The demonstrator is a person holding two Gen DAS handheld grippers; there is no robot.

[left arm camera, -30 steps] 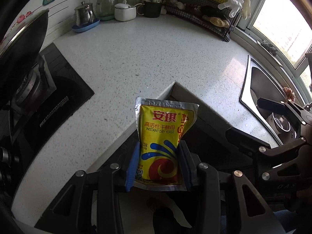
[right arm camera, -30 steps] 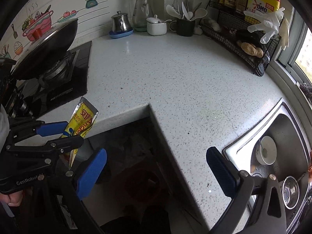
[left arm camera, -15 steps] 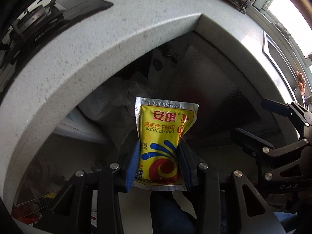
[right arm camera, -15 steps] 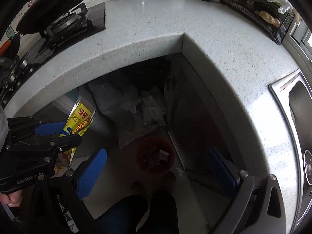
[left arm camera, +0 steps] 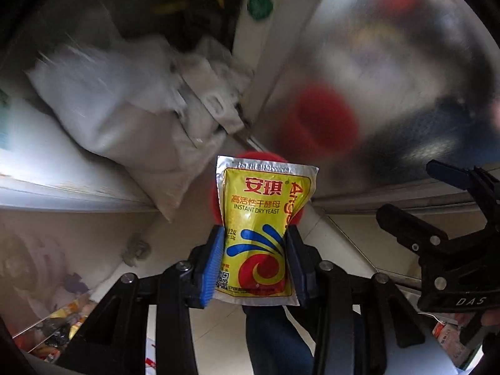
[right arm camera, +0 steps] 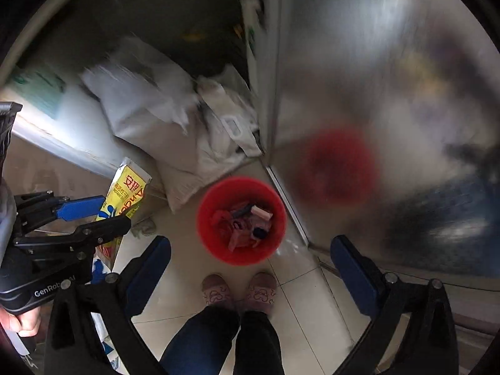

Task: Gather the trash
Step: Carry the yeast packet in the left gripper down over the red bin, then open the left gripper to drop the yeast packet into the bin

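Note:
My left gripper (left arm camera: 254, 243) is shut on a yellow instant dry yeast packet (left arm camera: 262, 218), held upright between the blue pads. In the right wrist view the left gripper (right arm camera: 93, 215) and the packet (right arm camera: 126, 192) show at the left, left of a red trash bin (right arm camera: 206, 240) on the floor that holds several pieces of trash. The bin's red rim (left arm camera: 218, 200) peeks out behind the packet in the left wrist view. My right gripper (right arm camera: 250, 268) is open and empty, above the floor in front of the bin.
White plastic bags (right arm camera: 162, 115) lie in the cabinet opening behind the bin. A shiny metal cabinet door (right arm camera: 390, 93) stands to the right and reflects the bin. The person's slippered feet (right arm camera: 239, 290) stand on the tile floor just before the bin.
Both grippers have tilted down from the countertop to the floor under it. The red bin has come into full view. The left gripper still holds the packet.

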